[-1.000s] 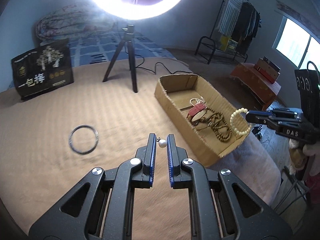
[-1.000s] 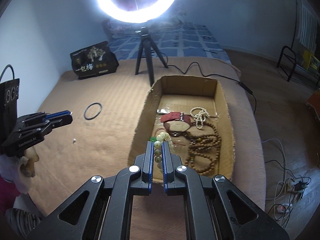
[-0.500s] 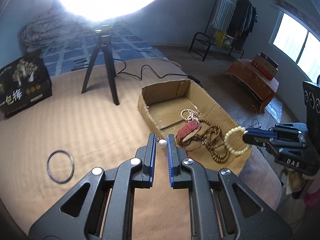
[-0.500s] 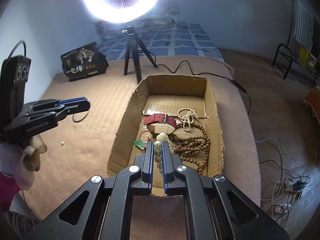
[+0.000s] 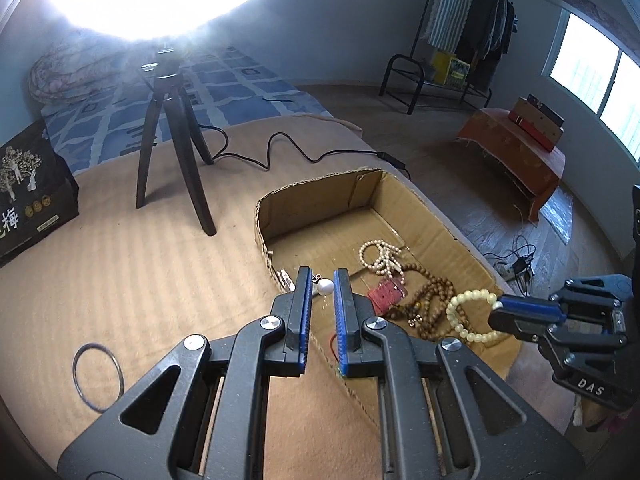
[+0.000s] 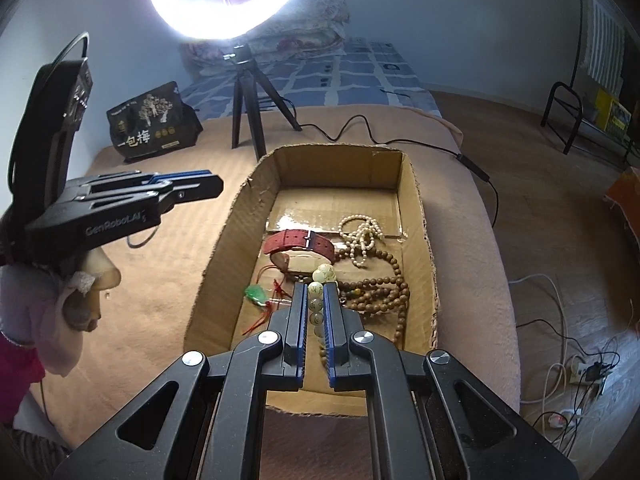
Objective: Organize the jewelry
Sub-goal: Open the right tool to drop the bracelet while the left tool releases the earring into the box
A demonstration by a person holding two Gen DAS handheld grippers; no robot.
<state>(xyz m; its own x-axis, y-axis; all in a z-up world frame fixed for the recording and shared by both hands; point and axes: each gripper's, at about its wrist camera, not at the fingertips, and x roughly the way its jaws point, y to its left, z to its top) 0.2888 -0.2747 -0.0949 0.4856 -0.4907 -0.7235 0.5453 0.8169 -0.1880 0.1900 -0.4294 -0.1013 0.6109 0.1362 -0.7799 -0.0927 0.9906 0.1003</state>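
Jewelry mostly boxed; two pieces in transit.
Left gripper (image 5: pixel 323 286) pinches a pearl earring (image 5: pixel 325 287) over the cardboard box (image 6: pixel 414 200); right gripper (image 6: pixel 316 304) clamps a pale bead bracelet (image 6: pixel 317 300) above the watch (image 6: pixel 300 242) and necklaces. Left on the bed: black ring (image 5: pixel 98 376).

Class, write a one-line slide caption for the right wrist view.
Right gripper holds a pale bead bracelet over the cardboard box.

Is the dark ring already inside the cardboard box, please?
No, the ring lies on the tan cover, outside the box.
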